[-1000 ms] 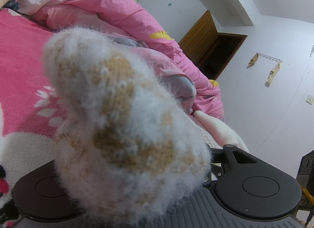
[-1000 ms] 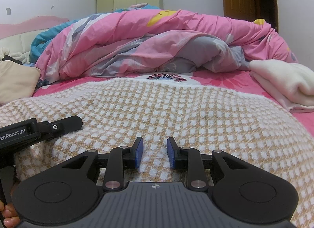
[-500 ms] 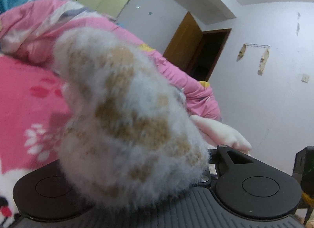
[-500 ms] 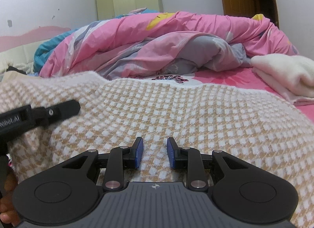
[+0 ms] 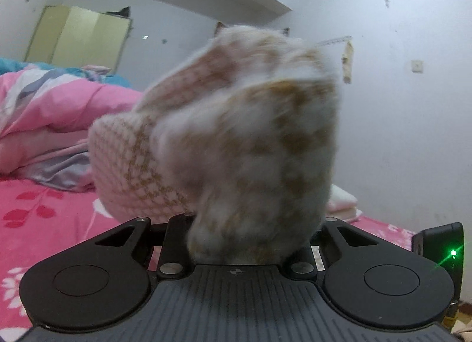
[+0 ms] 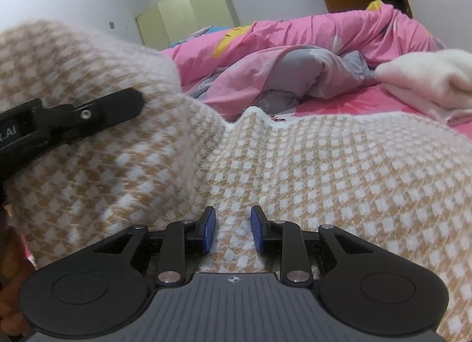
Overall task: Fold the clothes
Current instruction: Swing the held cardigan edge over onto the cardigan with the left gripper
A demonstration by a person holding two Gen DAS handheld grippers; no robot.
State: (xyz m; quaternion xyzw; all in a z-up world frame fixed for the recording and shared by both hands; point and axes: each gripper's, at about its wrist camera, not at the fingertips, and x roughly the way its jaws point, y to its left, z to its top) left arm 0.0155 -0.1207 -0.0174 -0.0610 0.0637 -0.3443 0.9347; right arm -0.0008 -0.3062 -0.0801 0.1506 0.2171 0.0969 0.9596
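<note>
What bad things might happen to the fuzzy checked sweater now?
The left hand-held gripper holds a thick, fuzzy bunch of the sweater lifted up; it might slip out. The right hand-held gripper sits open on the flat part, so that side could drag and crease. The fold may land crooked near the cream clothes.

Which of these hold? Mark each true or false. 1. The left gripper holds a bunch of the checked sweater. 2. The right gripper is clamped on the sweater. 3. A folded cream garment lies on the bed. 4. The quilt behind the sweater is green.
1. True: the left gripper is shut on a raised bunch of the checked sweater.
2. False: the right gripper is open, its blue pads apart over the knit.
3. True: the cream garment sits on the pink bed sheet.
4. False: the quilt is pink and grey.
</note>
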